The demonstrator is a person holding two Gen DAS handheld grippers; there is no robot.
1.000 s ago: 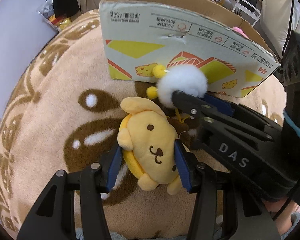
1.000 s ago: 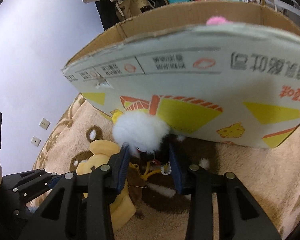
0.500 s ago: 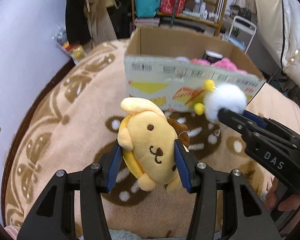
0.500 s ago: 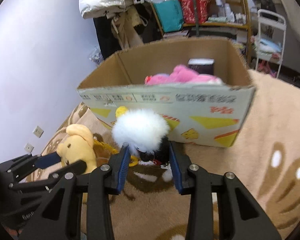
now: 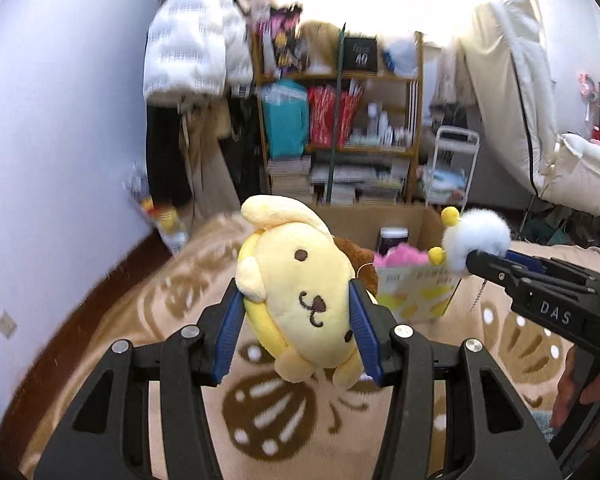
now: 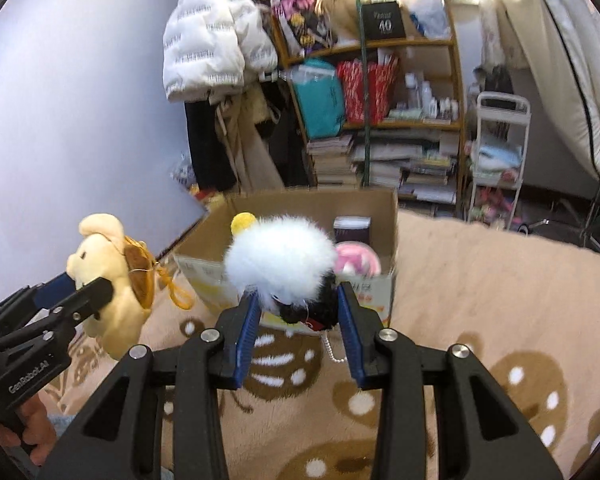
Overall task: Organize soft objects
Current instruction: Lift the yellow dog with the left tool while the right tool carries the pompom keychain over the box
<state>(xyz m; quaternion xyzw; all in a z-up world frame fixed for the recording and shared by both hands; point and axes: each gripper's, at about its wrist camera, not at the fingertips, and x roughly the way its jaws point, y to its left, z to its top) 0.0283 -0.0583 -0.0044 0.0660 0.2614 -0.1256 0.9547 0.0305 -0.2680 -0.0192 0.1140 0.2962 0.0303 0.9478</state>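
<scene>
My left gripper (image 5: 296, 312) is shut on a yellow dog plush (image 5: 300, 292) and holds it up in the air, above the rug and short of the cardboard box (image 5: 416, 296). My right gripper (image 6: 298, 316) is shut on a white fluffy plush (image 6: 280, 256) with yellow antennae and a black underside, held high in front of the cardboard box (image 6: 312, 208). In the right wrist view the dog plush (image 6: 108, 280) hangs at the left. In the left wrist view the white plush (image 5: 476, 240) is at the right. A pink plush (image 6: 358, 260) lies inside the box.
A beige rug with brown patterns (image 6: 480, 320) covers the surface. A dark book-like item (image 6: 352, 228) stands in the box. Behind stand a cluttered wooden shelf (image 6: 380, 80), hanging coats (image 6: 212, 40) and a white cart (image 6: 500, 152). A lilac wall (image 5: 60, 120) is at the left.
Both grippers have risen well above the rug with their plush toys and drawn back from the box. The box now looks smaller, lower and open from above.
</scene>
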